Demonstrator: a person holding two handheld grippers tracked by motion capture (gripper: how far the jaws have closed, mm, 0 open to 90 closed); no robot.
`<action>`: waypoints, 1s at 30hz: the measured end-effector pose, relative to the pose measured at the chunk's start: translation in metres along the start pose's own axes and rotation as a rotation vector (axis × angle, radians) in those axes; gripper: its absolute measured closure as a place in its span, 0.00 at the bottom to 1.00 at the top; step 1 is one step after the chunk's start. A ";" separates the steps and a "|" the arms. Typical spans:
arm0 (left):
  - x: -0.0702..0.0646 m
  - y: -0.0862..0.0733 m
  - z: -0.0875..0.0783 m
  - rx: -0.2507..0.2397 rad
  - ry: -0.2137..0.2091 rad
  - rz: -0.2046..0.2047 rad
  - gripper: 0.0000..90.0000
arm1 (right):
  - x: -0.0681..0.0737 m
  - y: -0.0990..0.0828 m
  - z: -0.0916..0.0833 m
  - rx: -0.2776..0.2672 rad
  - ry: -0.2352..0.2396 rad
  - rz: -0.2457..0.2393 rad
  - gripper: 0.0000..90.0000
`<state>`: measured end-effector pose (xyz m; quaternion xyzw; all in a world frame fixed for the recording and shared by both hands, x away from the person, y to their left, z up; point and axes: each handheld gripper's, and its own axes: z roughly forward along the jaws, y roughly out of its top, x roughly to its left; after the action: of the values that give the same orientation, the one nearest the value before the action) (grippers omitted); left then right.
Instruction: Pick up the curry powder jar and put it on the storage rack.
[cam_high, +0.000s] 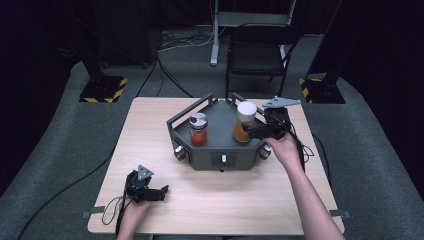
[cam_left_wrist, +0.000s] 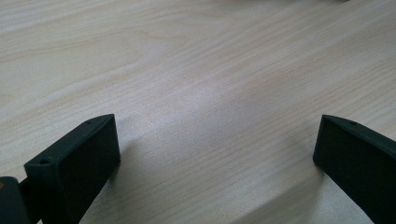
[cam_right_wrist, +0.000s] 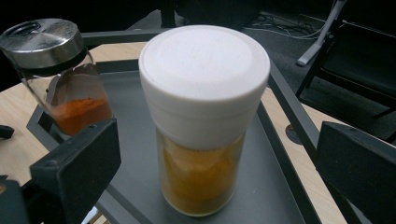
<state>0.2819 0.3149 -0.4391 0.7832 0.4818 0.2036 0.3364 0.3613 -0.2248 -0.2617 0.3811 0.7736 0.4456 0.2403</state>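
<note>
The right gripper (cam_right_wrist: 217, 163) stands spread, its jaws either side of the white-capped jar (cam_right_wrist: 203, 116). The left gripper (cam_left_wrist: 217, 154), also spread, rests over bare surface (cam_left_wrist: 196, 70).

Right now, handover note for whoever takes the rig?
Left gripper: open, resting on the table near its front left, nothing between the jaws.
Right gripper: open, jaws either side of the white-capped jar, not closed on it.
That jar and the red spice jar both stand upright on the grey tray.
Done: right gripper lined up.
Left: close, lift.
</note>
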 end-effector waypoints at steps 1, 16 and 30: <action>0.000 0.000 0.000 0.000 0.000 0.000 0.00 | -0.001 -0.001 -0.002 0.002 0.000 0.001 0.00; 0.000 0.000 0.000 0.000 0.000 0.001 0.00 | -0.020 -0.040 -0.022 -0.008 -0.004 0.047 0.00; 0.000 0.000 0.000 0.001 0.001 0.000 0.00 | -0.031 -0.081 -0.035 -0.008 -0.037 0.069 0.00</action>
<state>0.2819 0.3145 -0.4390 0.7831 0.4822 0.2038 0.3358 0.3239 -0.2929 -0.3143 0.4148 0.7535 0.4497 0.2405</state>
